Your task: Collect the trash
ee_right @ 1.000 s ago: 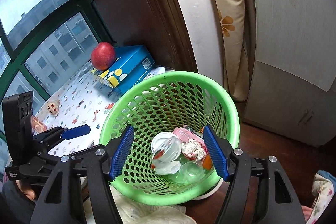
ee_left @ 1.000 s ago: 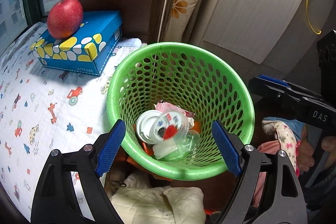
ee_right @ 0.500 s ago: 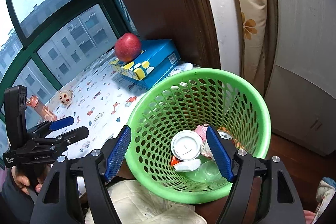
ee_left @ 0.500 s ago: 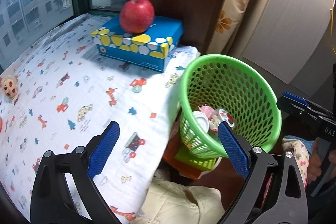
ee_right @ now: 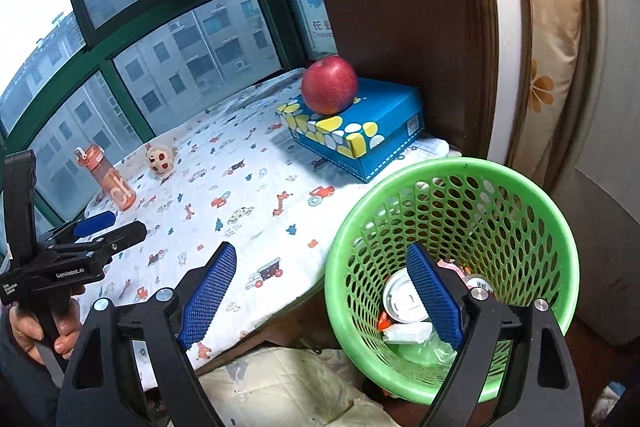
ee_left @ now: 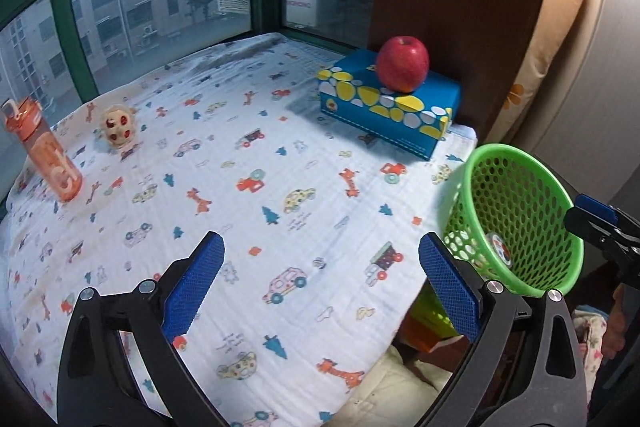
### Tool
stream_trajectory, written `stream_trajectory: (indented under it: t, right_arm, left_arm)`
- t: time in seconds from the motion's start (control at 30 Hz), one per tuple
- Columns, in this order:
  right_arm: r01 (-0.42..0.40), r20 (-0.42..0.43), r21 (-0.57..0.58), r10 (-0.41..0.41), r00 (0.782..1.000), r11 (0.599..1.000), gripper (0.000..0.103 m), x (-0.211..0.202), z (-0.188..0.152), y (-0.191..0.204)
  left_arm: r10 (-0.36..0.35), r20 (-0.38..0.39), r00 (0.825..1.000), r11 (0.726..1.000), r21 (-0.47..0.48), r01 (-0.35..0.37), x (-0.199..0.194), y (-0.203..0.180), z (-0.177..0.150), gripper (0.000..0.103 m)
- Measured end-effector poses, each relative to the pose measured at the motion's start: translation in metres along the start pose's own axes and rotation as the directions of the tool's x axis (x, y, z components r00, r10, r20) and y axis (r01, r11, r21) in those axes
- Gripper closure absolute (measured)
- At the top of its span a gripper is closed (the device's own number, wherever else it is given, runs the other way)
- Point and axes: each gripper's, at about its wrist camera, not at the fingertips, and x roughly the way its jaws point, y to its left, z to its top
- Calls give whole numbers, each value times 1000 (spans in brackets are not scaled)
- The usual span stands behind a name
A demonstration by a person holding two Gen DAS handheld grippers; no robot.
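Both grippers, left gripper [ee_left: 320, 287] and right gripper [ee_right: 320, 293], have just been opening and stand apart, empty. The green perforated plastic basket [ee_right: 480, 187] of trash sits at four o'clock, beside the cloth-covered counter [ee_left: 280, 167]. No litter shows there; a mistaken grab at the red apple [ee_left: 403, 63] is the risk.

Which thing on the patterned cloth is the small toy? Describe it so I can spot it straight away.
Start at the green-framed window and look down to the cloth's far edge. The toy sits there beside the upright orange bottle. It is the only small cream, round-headed figure with red spots, well apart from the blue box bearing the apple.
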Motion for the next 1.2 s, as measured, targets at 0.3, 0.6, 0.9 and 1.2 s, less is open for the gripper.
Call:
stream_trajectory:
  t: [0.3,0.6,0.9,1.2]
  right_arm:
    - [-36,-1,-72,36,999,997,13,10,0,46]
    - [-61,13,-101,62,998,993,12,11,-8,75]
    - [-44,49,-127,51,997,991,11,4,-12,86]
    - [-60,47,-121,66,997,991,11,4,-15,89]
  left_arm:
    - [116,42,992,982,-153,-109,-31,56,-17,6]
    - [223,89,971,952,-232,-198,-59,78,-35,6]
    - [283,112,953,933,-262,-246,-77,88,-46,6]
    - [336,132,933,921,-254,-296,-87,87,-48,5]
